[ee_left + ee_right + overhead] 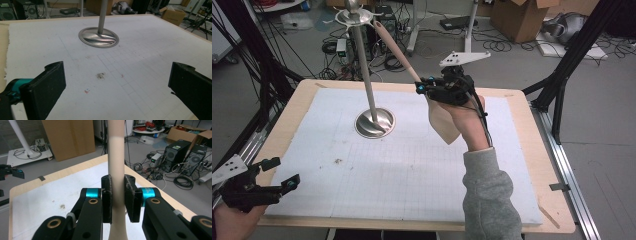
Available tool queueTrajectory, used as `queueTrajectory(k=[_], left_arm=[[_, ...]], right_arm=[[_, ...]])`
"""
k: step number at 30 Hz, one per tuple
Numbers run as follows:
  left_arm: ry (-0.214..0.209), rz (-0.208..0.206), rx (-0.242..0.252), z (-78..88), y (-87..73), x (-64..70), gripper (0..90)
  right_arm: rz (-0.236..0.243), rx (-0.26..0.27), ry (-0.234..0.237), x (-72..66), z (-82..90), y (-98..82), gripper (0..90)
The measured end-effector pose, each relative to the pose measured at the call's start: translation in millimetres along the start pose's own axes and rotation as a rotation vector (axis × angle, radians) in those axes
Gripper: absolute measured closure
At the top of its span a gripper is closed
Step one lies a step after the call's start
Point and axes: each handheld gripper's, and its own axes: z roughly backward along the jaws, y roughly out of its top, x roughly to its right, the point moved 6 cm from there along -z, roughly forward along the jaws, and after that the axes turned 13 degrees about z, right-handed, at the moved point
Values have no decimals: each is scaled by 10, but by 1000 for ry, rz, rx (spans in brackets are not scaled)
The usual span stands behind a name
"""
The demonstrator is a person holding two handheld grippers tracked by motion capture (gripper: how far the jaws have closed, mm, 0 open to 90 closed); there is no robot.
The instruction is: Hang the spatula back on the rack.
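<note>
Metal stand (371,95): polished pole on a glossy, mirror-like round base (98,37). Spatula (443,122): matt beige, smooth, silicone-like blade; handle (117,155) same matt finish, paler higher up. Right gripper (117,200): black matt plastic body, rough worn jaw pads, glossy teal metal collars, brass-coloured rivets. Left gripper (117,85): matt black pads, dusty and scuffed. Mat (412,165): white, matt, paper-like, faint printed grid, few dirt specks, ragged left edge. Table (537,150): light plywood, smooth, matt. Sleeve (489,200): grey knit fleece cloth, soft. Tracker plate (464,58): pale grey, flat, matt.
</note>
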Motion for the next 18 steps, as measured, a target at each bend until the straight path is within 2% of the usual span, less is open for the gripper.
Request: queueTrajectory(k=[13,18], left_arm=[[1,2,0,8,-3,-8,17],[-9,1,1,10,-4,33,17]], right_arm=[[-6,-12,20,3,-82,-31,787],[-11,-17,30,3,-138,-38,787]])
